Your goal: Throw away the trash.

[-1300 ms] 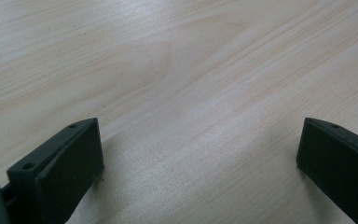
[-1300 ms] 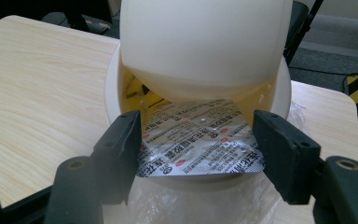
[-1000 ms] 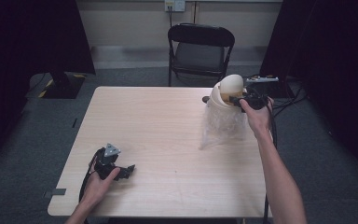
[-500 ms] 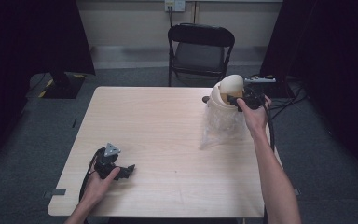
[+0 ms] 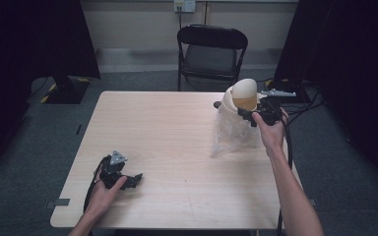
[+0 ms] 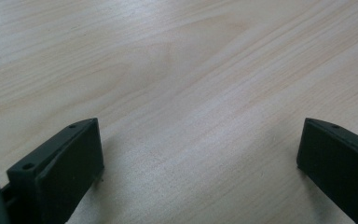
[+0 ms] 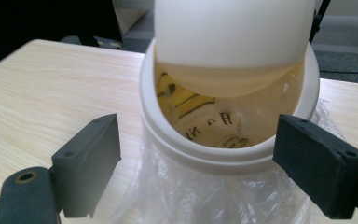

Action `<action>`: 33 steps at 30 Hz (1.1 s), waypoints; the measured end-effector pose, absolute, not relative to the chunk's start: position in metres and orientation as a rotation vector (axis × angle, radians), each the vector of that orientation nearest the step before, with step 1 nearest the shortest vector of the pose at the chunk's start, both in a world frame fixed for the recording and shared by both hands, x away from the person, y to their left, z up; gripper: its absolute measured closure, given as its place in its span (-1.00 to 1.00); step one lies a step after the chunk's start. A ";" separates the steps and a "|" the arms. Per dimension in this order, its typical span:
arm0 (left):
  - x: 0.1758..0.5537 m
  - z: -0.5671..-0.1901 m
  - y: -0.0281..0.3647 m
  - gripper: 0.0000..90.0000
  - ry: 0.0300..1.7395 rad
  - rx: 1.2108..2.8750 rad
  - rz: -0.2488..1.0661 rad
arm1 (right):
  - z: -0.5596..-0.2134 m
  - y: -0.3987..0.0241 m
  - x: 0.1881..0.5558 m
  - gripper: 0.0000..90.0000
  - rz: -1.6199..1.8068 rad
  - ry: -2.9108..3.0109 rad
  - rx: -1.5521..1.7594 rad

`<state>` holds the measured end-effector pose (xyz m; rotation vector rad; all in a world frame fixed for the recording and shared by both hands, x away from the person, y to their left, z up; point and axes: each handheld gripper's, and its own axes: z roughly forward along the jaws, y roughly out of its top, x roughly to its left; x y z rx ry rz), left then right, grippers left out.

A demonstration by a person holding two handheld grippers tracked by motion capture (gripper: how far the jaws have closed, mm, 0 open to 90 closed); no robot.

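A small cream bin with a swing lid stands at the table's far right, a clear plastic liner hanging down around it. My right gripper is open right beside the bin's rim. In the right gripper view its jaws straddle the white rim, the domed lid is tipped open, and a yellow printed wrapper lies inside. My left gripper rests open on the table near the front left, with bare wood between its jaws.
The light wooden table is bare between the two grippers. A black folding chair stands behind the far edge. Cables and a dark object lie on the carpet at the far right.
The right hand has shifted slightly at the bin; the lid stays tipped open. The left gripper has not moved.
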<state>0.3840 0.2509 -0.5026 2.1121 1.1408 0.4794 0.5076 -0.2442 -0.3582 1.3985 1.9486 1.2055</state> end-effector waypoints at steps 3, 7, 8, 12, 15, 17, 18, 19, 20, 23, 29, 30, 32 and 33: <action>0.384 -0.503 0.251 -1.00 1.142 2.111 0.478 | -0.355 -0.243 0.500 -0.68 1.208 1.943 1.374; 0.384 -0.503 0.251 -1.00 1.142 2.111 0.478 | -0.356 -0.240 0.491 -0.68 1.243 1.958 1.360; 0.384 -0.503 0.251 -1.00 1.142 2.111 0.478 | -0.357 -0.239 0.489 -0.68 1.239 1.961 1.354; 0.384 -0.503 0.251 -1.00 1.142 2.111 0.477 | -0.361 -0.237 0.481 -0.68 1.256 1.957 1.360; 0.384 -0.503 0.251 -1.00 1.142 2.111 0.478 | -0.364 -0.234 0.476 -0.68 1.230 1.974 1.383; 0.384 -0.503 0.251 -1.00 1.142 2.111 0.477 | -0.367 -0.232 0.471 -0.68 1.225 1.980 1.375; 0.384 -0.503 0.251 -1.00 1.142 2.111 0.478 | -0.368 -0.231 0.468 -0.68 1.213 1.970 1.373; 0.384 -0.503 0.251 -1.00 1.143 2.111 0.477 | -0.369 -0.230 0.466 -0.68 1.195 1.970 1.369; 0.384 -0.503 0.251 -1.00 1.143 2.111 0.477 | -0.370 -0.230 0.464 -0.68 1.191 1.976 1.371; 0.384 -0.503 0.251 -1.00 1.141 2.113 0.478 | -0.374 -0.228 0.456 -0.68 1.190 1.968 1.355; 0.384 -0.503 0.251 -1.00 1.141 2.113 0.478 | -0.382 -0.223 0.444 -0.68 1.154 2.000 1.340; 0.384 -0.503 0.251 -1.00 1.142 2.113 0.479 | -0.384 -0.221 0.442 -0.68 1.127 2.004 1.332; 0.384 -0.503 0.251 -1.00 1.141 2.113 0.478 | -0.389 -0.219 0.439 -0.68 1.134 2.035 1.346; 0.384 -0.503 0.251 -1.00 1.142 2.113 0.479 | -0.391 -0.218 0.437 -0.68 1.153 2.038 1.352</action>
